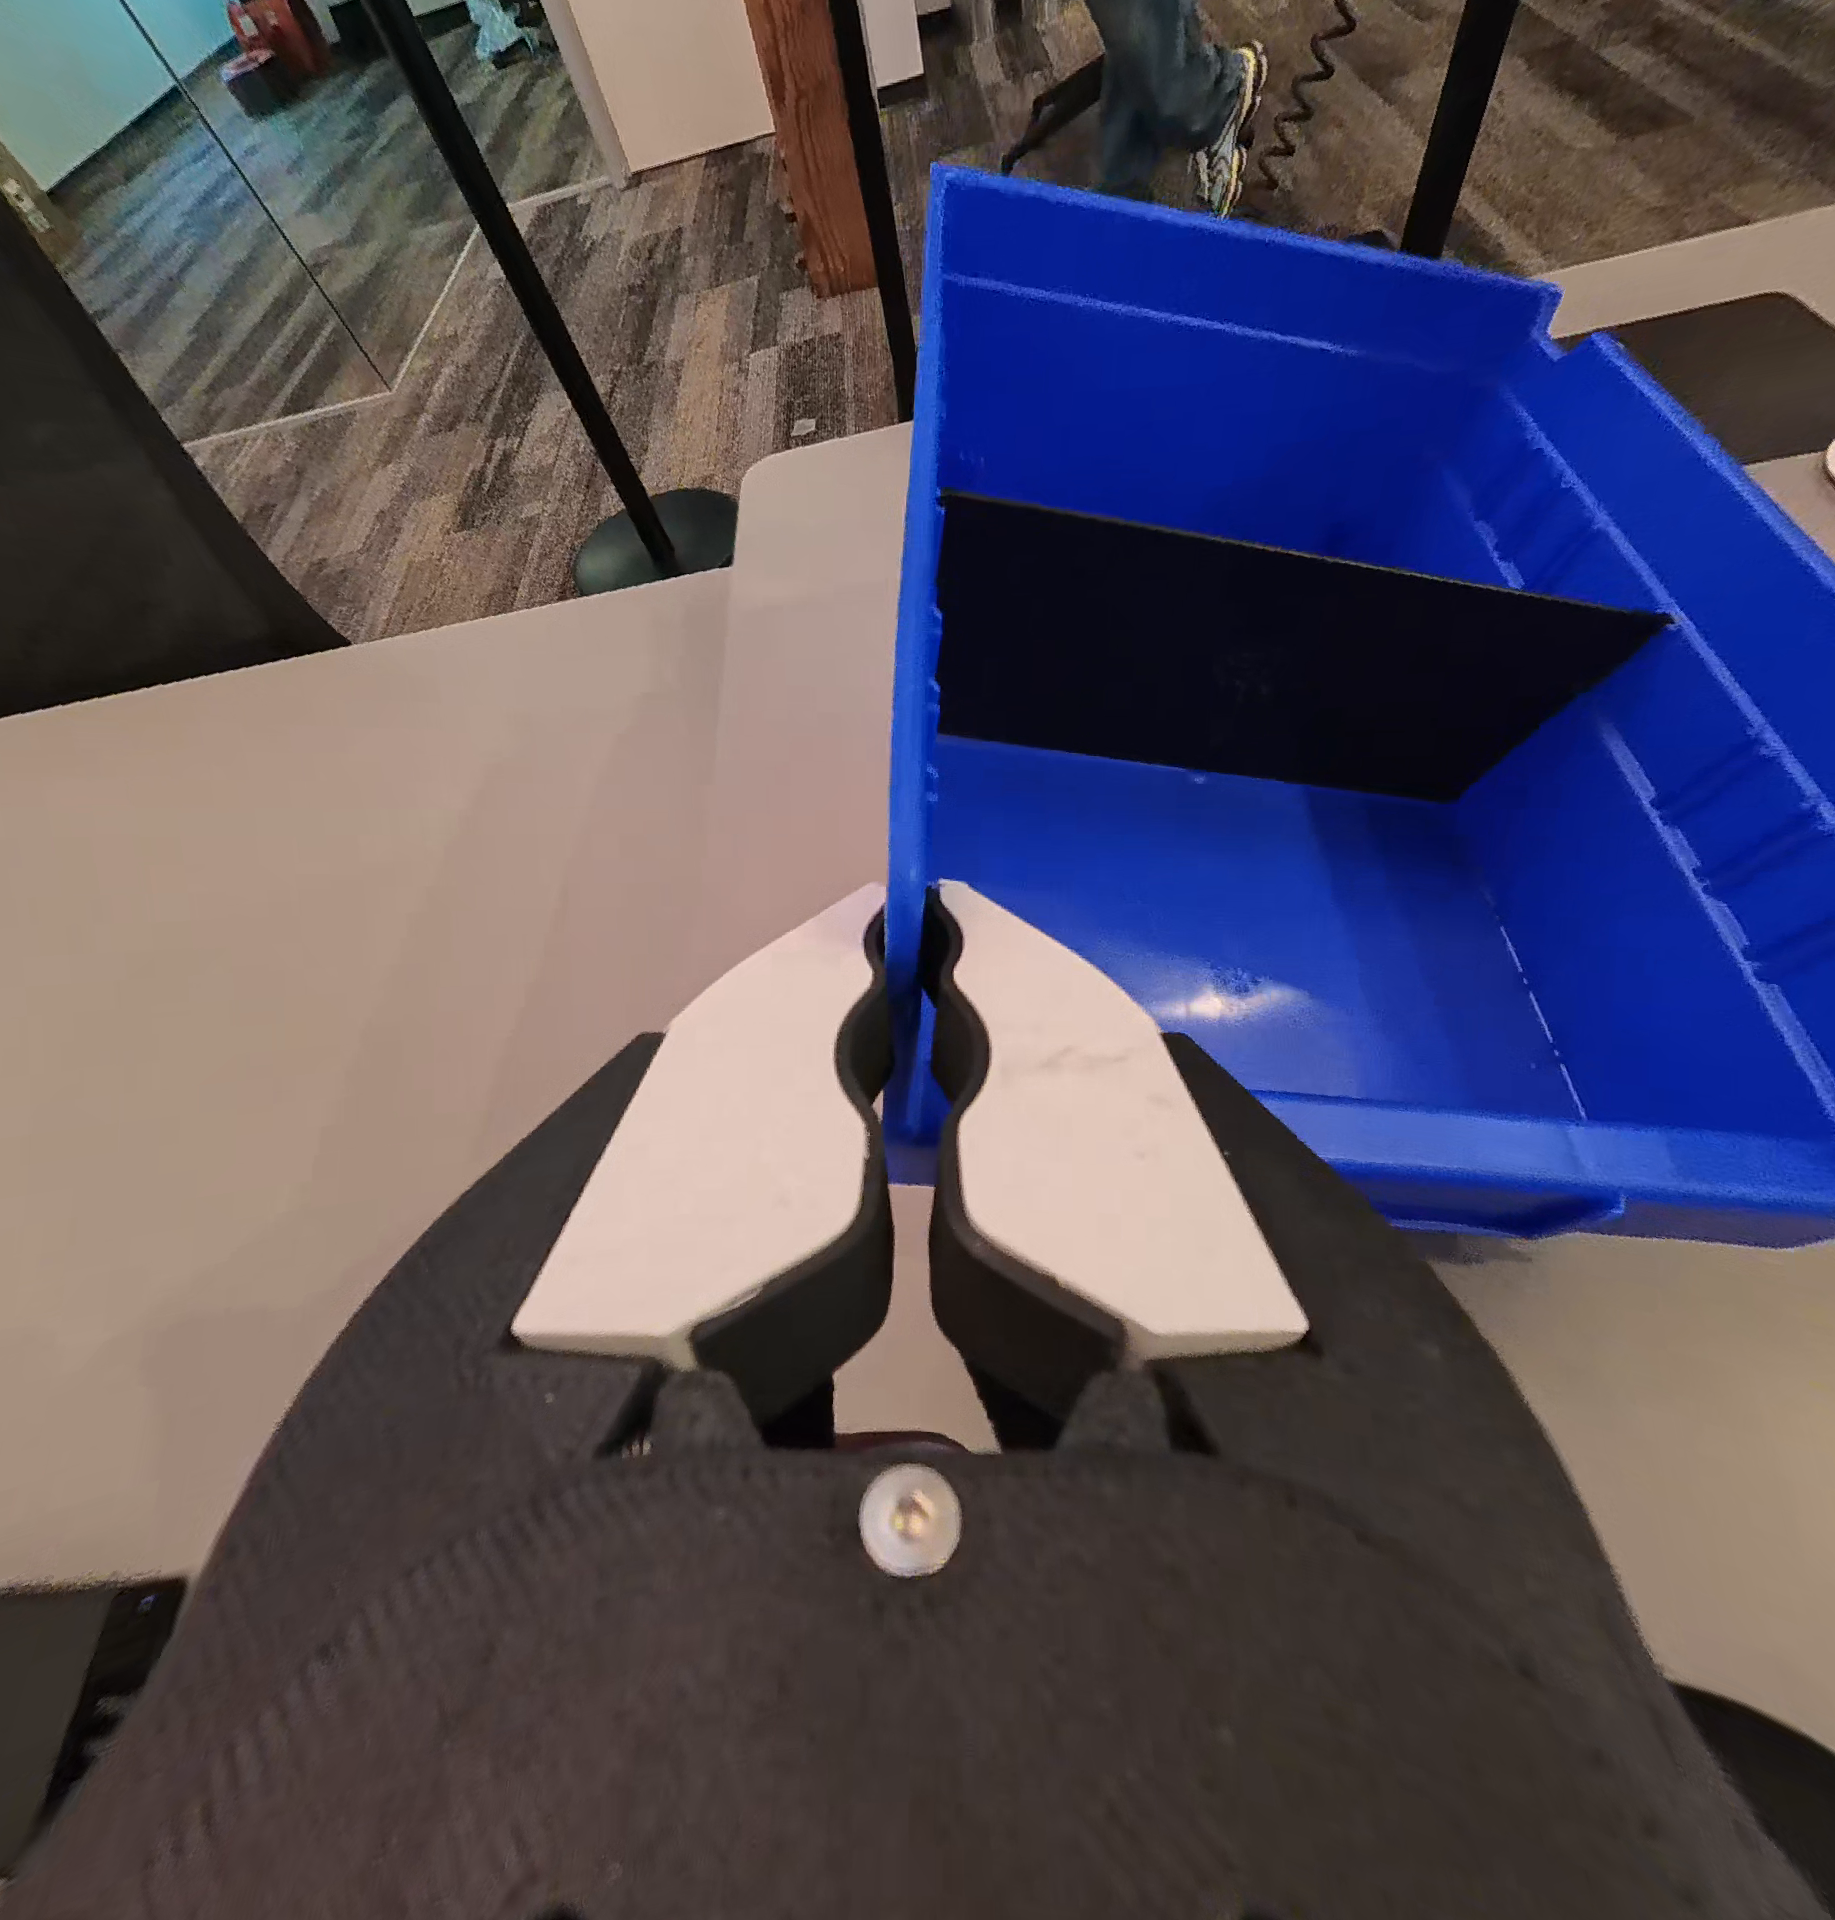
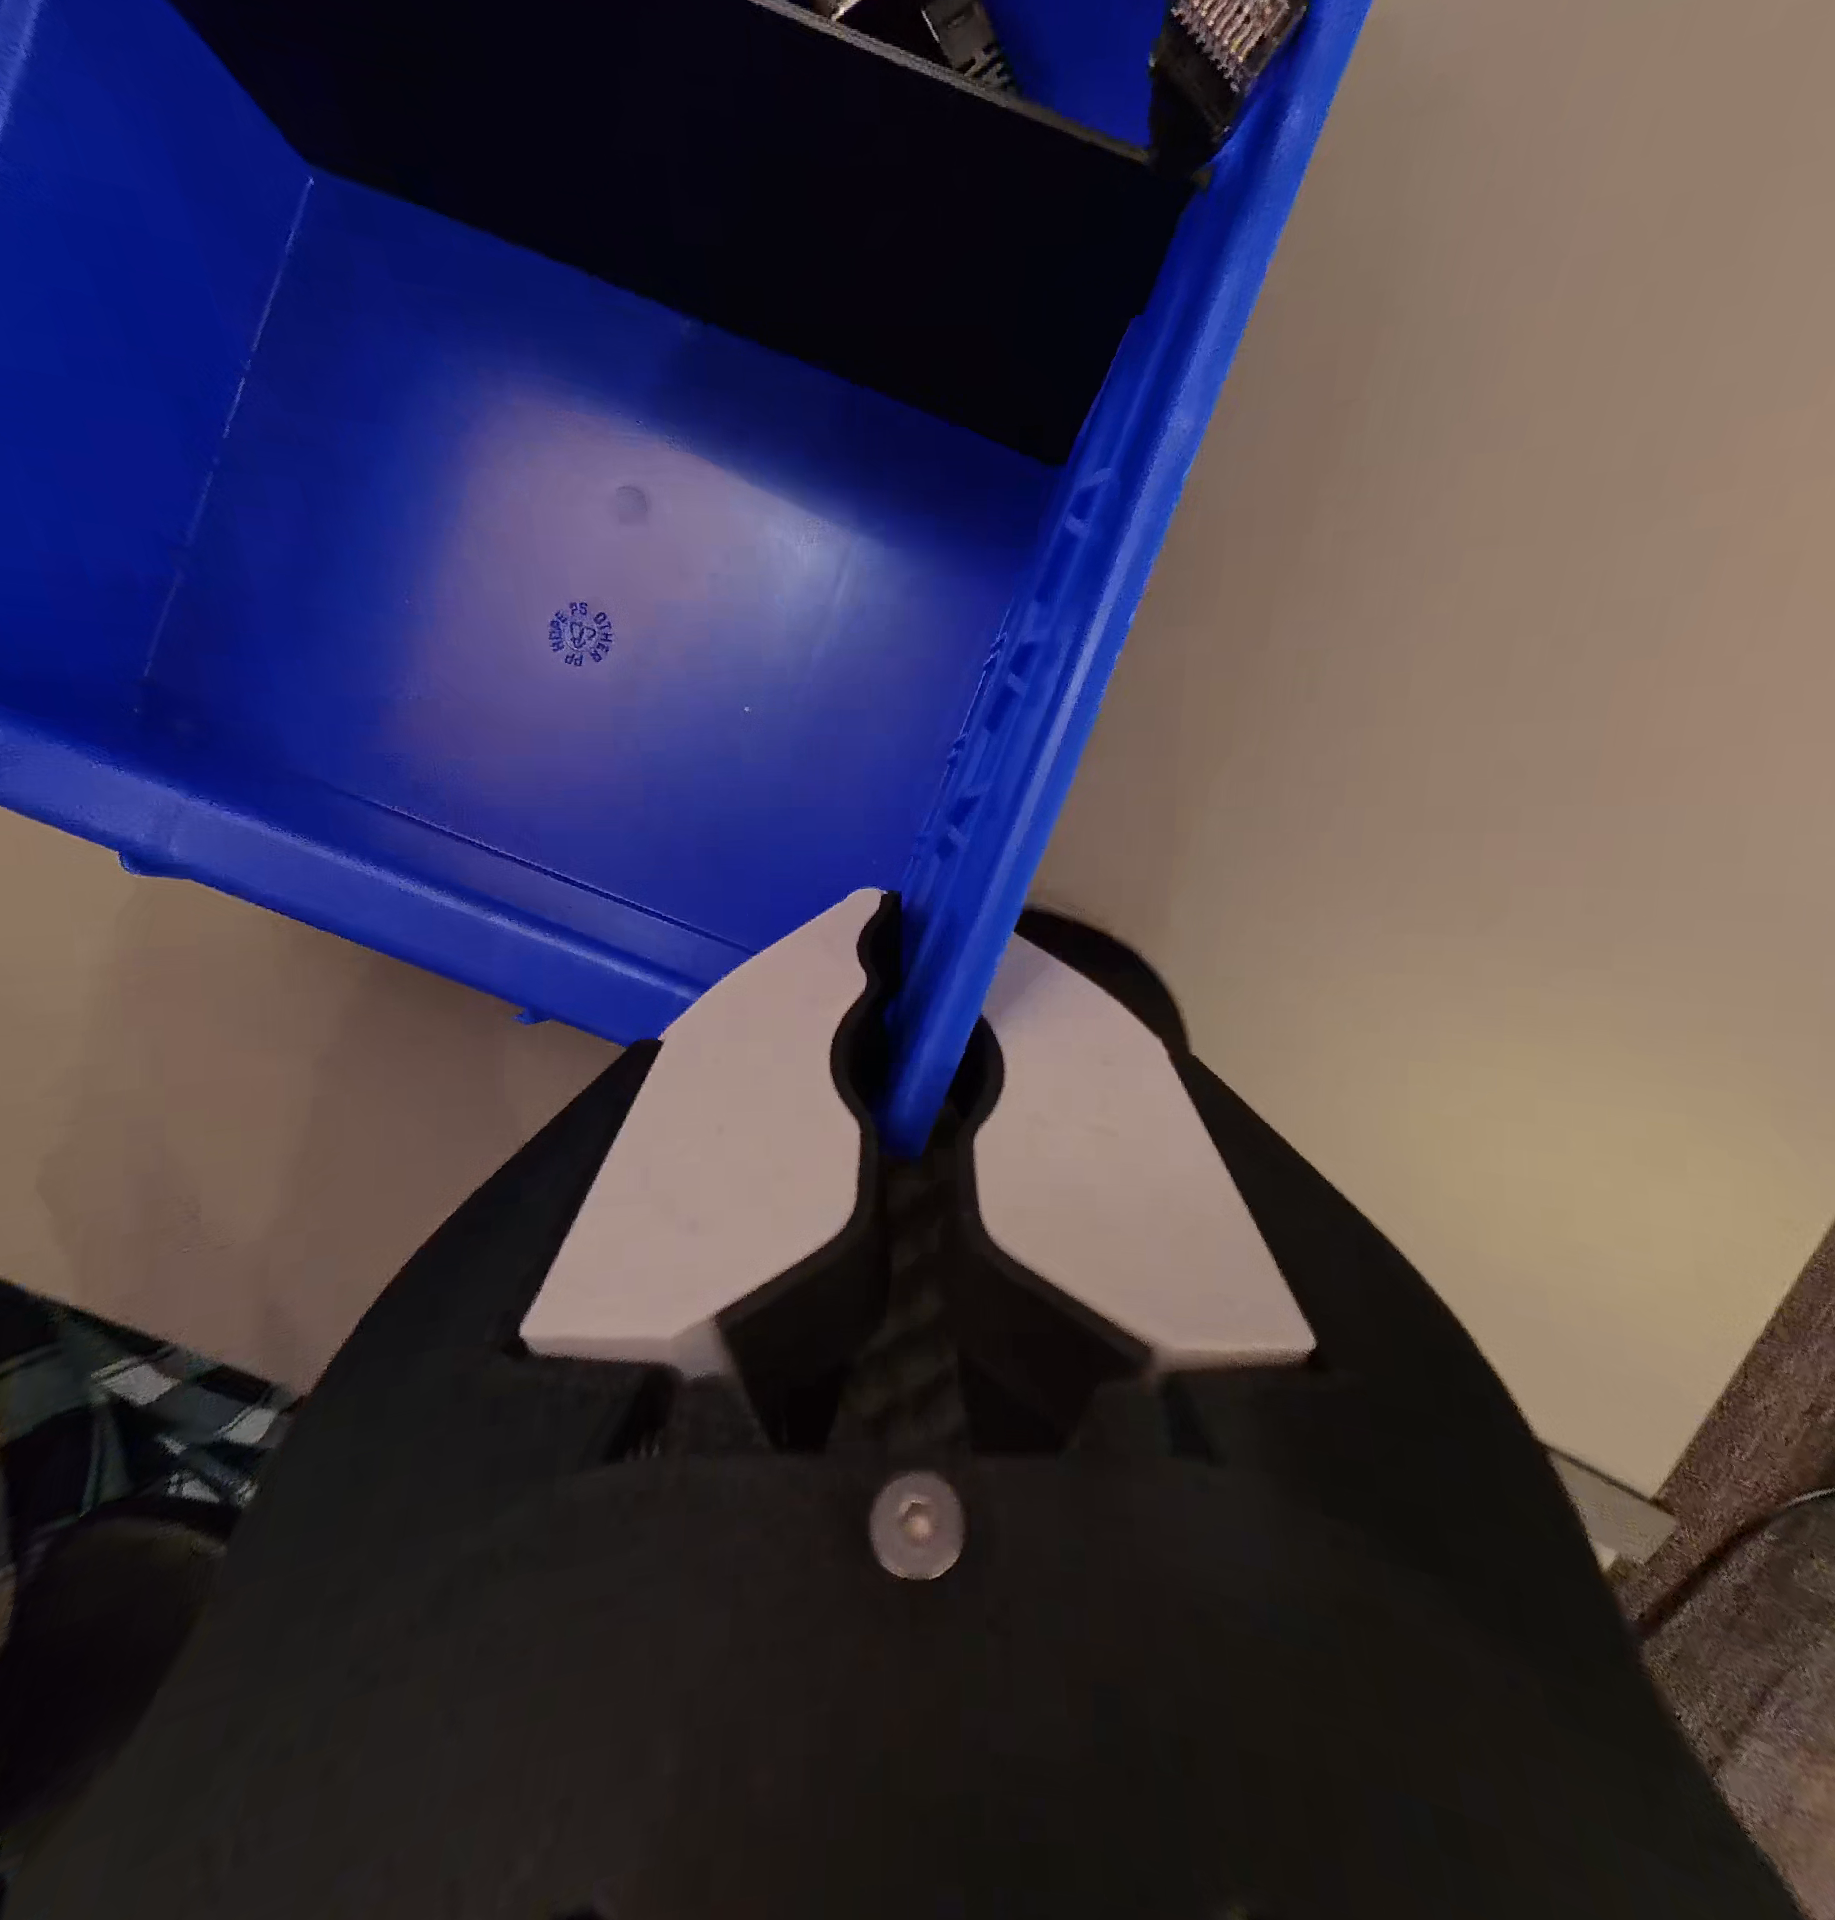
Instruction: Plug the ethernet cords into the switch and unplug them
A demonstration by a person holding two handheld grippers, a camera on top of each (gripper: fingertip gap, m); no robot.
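A blue plastic bin (image 1: 1308, 935) with a black divider (image 1: 1235, 665) sits on the beige table (image 1: 373, 883). My left gripper (image 1: 908, 935) is shut on the bin's left wall, one pad outside and one inside. In the right wrist view my right gripper (image 2: 928, 966) is shut on the bin's (image 2: 580, 582) right wall (image 2: 1058, 727). The near compartment holds nothing. Beyond the divider (image 2: 684, 208), dark cable ends and a connector (image 2: 1225, 31) show at the top edge. No switch is in view.
The table's far edge lies just behind the bin, with black stanchion poles (image 1: 539, 312) and patterned carpet beyond. A dark flat object (image 1: 51, 1704) lies at the table's near left. A person's legs (image 1: 1183, 94) show far off. Left tips to right tips: about 85 cm.
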